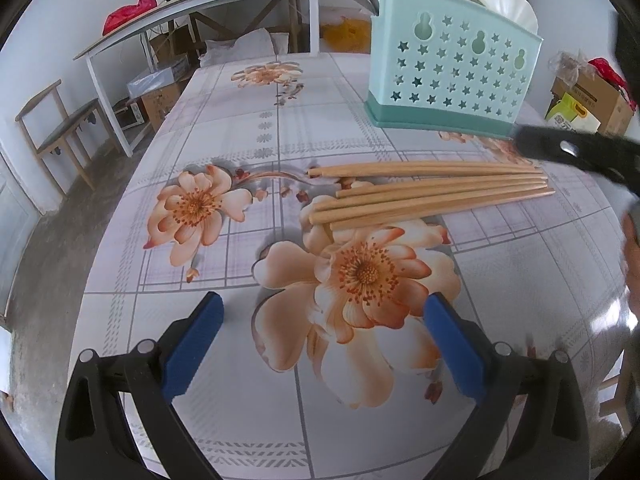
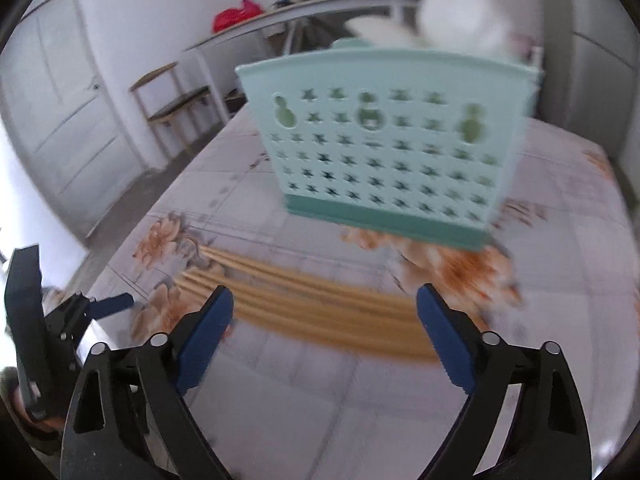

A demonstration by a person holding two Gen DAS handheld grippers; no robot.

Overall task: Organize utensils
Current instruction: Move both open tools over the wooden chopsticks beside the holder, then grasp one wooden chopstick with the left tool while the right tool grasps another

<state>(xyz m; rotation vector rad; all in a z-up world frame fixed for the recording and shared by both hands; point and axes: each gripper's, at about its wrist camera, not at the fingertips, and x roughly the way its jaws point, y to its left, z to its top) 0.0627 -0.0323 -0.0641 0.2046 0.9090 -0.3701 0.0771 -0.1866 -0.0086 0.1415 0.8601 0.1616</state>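
I have the desk [image 1: 240, 112] under both cameras, covered in a flowered cloth. On its far side stands the mint utensil holder [image 1: 452, 68], upright, with spoons and a white ladle-like piece already poking out of the top. Between the holder and me lie the wooden chopsticks [image 1: 432, 194], a loose fan of about five, flat on the cloth, thin ends bunched toward my right.

My right gripper [image 2: 324, 312] hangs just above the chopsticks' middle, fingers spread wide and holding nothing; the view is blurred, so I judge it to be on approach. My left gripper [image 1: 324, 312] waits nearer me, also spread and empty.

To do this pick well, I would come down with the right fingers square across the sticks where they lie closest together, pinch only one or two, and lift level. After that I would tip them upright before lowering them into a free compartment of the holder.
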